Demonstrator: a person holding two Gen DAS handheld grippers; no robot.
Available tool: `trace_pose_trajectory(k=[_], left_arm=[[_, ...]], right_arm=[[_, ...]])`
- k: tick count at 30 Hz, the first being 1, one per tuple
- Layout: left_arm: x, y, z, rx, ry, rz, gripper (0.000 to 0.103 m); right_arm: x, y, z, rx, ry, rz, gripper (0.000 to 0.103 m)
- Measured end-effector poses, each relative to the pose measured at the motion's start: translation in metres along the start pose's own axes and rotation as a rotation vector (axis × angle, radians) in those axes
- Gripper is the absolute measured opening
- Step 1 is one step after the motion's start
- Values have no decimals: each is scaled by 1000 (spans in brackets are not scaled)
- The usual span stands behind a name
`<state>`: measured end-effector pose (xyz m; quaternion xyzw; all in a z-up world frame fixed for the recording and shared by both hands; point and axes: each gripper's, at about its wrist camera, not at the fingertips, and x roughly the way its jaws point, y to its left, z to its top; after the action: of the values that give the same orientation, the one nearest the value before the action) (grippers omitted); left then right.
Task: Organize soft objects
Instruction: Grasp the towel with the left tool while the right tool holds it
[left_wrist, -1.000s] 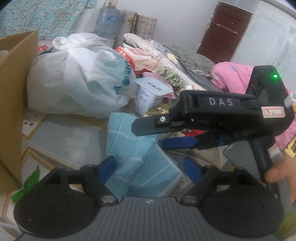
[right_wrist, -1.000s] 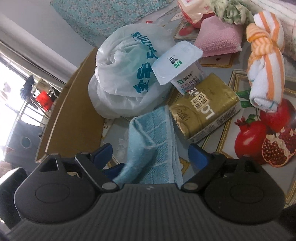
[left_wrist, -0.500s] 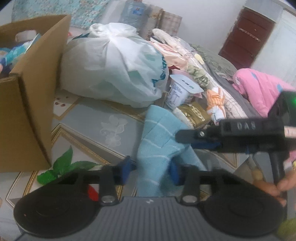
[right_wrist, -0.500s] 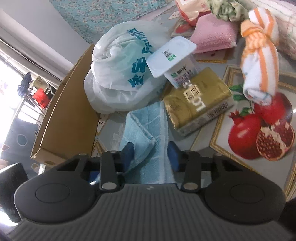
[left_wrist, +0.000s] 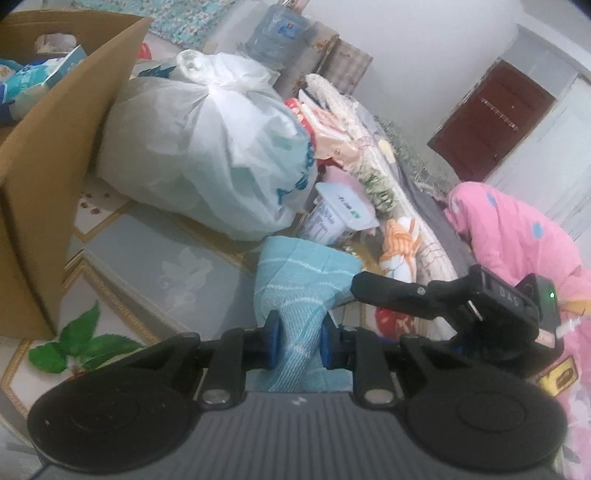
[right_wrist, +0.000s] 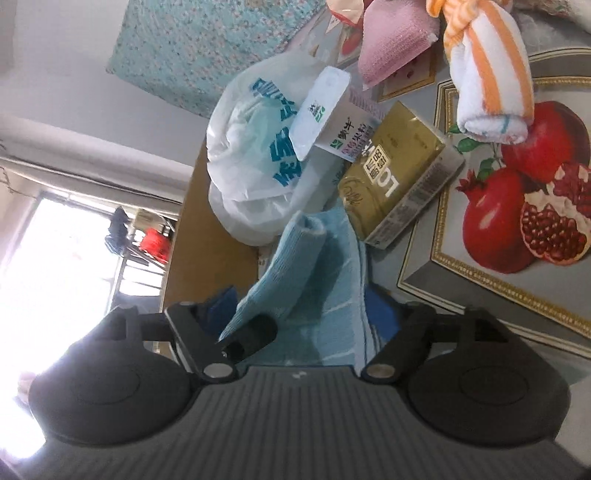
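A light blue towel (left_wrist: 303, 280) lies bunched on the printed tablecloth. My left gripper (left_wrist: 300, 345) pinches its near fold; the jaws are still closing, with both blue pads pressed into the cloth. My right gripper (right_wrist: 301, 312) straddles the same towel (right_wrist: 317, 266) from the other side. Its jaws are opening and its pads stand clear of the cloth. One of its black fingers (left_wrist: 384, 291) reaches over the towel in the left wrist view. A knotted orange-striped towel (right_wrist: 487, 77) and a pink cloth (right_wrist: 395, 51) lie farther back.
A tied white plastic bag (left_wrist: 207, 155), a yogurt cup (right_wrist: 328, 114) and a gold box (right_wrist: 399, 173) crowd the towel's far side. An open cardboard box (left_wrist: 48, 177) stands at the left. A pink dotted garment (left_wrist: 517, 236) lies at the right.
My left gripper has shut on the blue towel and rolled. My right gripper closed on the towel half a second ago and has opened wide again, sinking slightly.
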<state>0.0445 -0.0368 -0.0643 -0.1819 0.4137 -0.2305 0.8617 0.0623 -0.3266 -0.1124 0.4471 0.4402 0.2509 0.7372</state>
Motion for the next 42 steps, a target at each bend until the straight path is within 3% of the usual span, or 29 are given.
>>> trace_pose_trajectory(k=[4, 11, 13, 15, 17, 18, 21, 28, 32, 42], left_arm=[[10, -15, -5, 78, 30, 3, 27], [25, -41, -20, 257, 61, 5, 55], [25, -45, -24, 292, 62, -8, 63], [23, -47, -26, 312, 64, -23, 71], [20, -46, -27, 319, 66, -36, 74], [18, -45, -27, 321, 66, -40, 75], [10, -38, -27, 308, 71, -50, 77], [2, -11, -13, 194, 75, -73, 77], [14, -2, -9, 129, 114, -60, 69], [38, -3, 0, 166, 140, -79, 64]], right_arm=[[-1, 2, 0, -10, -2, -7, 81], [8, 14, -2, -83, 13, -76, 79], [9, 19, -2, -113, 9, -103, 72], [11, 23, -4, -152, 0, -154, 52], [12, 25, -4, -189, -4, -199, 42], [12, 26, -4, -201, -4, -211, 33], [12, 24, -5, -230, -7, -243, 24], [5, 13, -6, -215, -14, -214, 19], [3, 7, -4, -199, -12, -193, 17], [-2, -11, 1, -124, -9, -123, 13]])
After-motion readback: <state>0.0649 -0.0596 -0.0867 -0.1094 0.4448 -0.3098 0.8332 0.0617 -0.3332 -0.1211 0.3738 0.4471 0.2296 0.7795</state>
